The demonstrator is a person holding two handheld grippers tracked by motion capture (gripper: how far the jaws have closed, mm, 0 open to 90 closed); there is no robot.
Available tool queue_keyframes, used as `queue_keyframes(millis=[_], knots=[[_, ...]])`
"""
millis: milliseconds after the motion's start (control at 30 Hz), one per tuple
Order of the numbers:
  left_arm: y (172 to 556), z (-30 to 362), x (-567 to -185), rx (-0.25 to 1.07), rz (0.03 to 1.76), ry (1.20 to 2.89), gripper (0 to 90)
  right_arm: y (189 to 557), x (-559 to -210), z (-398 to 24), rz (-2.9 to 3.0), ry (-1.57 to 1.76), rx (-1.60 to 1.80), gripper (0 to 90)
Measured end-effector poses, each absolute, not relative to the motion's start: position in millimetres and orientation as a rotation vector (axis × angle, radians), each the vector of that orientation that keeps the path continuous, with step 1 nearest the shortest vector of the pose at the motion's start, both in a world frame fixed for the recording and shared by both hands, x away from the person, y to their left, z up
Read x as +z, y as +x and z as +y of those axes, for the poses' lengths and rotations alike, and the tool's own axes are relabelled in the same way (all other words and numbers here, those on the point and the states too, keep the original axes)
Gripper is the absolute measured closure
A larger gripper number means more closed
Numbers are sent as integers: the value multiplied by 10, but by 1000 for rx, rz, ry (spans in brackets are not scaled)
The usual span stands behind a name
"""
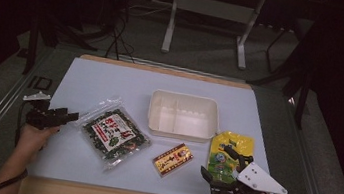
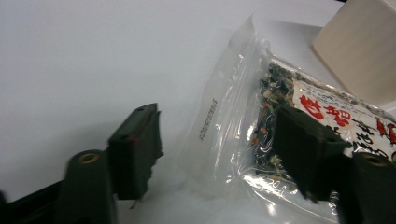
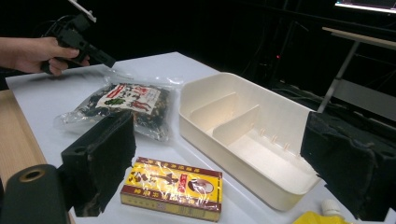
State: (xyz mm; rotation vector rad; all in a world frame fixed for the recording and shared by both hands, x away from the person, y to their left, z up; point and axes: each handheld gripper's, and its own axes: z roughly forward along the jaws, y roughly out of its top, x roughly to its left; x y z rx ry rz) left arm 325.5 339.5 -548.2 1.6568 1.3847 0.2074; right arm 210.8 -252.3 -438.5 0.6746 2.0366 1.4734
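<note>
Flanking bag's (image 2: pixel 280 121) clear edge, left gripper (image 2: pixel 217 154) agape; table (image 1: pixel 112 76) bare beyond.

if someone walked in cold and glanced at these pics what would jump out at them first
Most likely the white divided tray in the middle of the pale table, empty, with three snack packs in front of it: a clear bag of dark mix with a red-lettered label to the left, a small red and yellow box in the middle and a yellow pouch to the right. Next, the left claw open beside the bag, and the right claw open by the pouch.
</note>
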Motion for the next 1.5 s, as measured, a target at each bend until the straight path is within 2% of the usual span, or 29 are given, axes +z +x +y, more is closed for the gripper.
queue_keyframes(millis=[400, 600, 667, 767, 833, 1000, 1033, 1100, 1167, 1500], knots=[[3309, 3414, -5623, 101, 1418, 1681, 396, 2123, -4398, -2524, 2045, 690, 1481, 102], [3322, 3338, -5648, 36, 1414, 1671, 518, 2127, -4398, -2526, 2051, 694, 1487, 120], [3327, 3296, -5650, 38, 1421, 1661, 531, 2127, -4394, -2530, 2045, 688, 1490, 120], [3331, 3224, -5643, 77, 1440, 1678, 580, 2127, -4391, -2532, 2045, 690, 1491, 120], [3326, 3175, -5628, 131, 1458, 1708, 666, 2129, -4393, -2535, 2045, 690, 1489, 120], [3308, 3036, -5603, 224, 1448, 1785, 749, 2132, -4393, -2541, 2045, 694, 1491, 121], [3307, 3006, -5597, 227, 1440, 1801, 789, 2132, -4394, -2541, 2044, 693, 1488, 121], [3303, 2949, -5589, 223, 1422, 1829, 803, 2134, -4395, -2542, 2047, 693, 1485, 121], [3295, 2923, -5575, 234, 1407, 1832, 880, 2132, -4397, -2539, 2047, 694, 1484, 121], [3247, 2948, -5434, 251, 1369, 1806, 895, 2132, -4386, -2546, 2032, 705, 1488, 120]])
